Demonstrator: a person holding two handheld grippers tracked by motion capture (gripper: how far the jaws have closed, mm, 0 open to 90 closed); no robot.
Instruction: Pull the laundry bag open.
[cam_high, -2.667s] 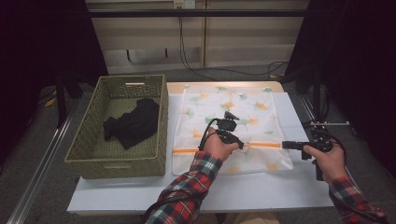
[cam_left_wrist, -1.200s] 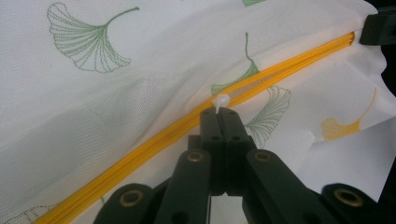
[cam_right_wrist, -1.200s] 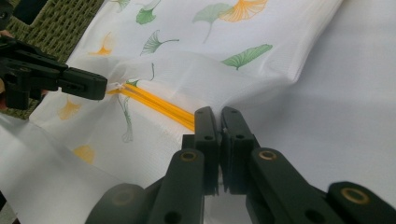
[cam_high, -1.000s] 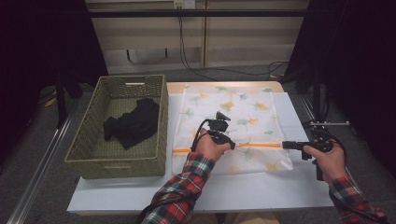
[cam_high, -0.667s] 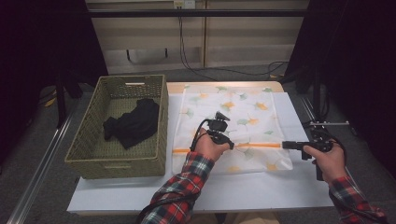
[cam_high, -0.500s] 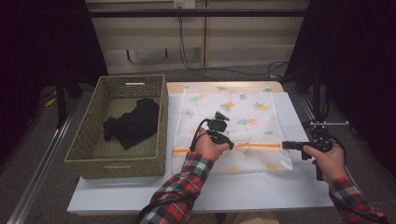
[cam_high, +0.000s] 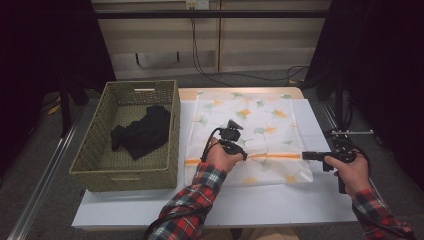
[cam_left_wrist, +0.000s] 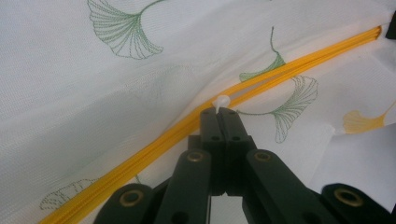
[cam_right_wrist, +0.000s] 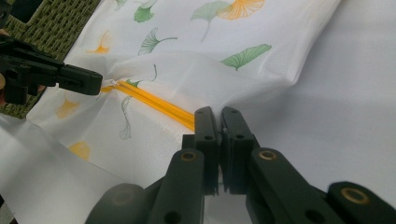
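White zip pull (cam_left_wrist: 222, 100) pinched between closed left fingers (cam_left_wrist: 211, 125); right fingers (cam_right_wrist: 205, 122) clamped on bag's (cam_high: 250, 125) zipper end.

Wicker basket (cam_high: 95, 160); black garment (cam_high: 142, 132) inside

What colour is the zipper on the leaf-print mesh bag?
Orange-yellow; the zipper shows best in the left gripper view.
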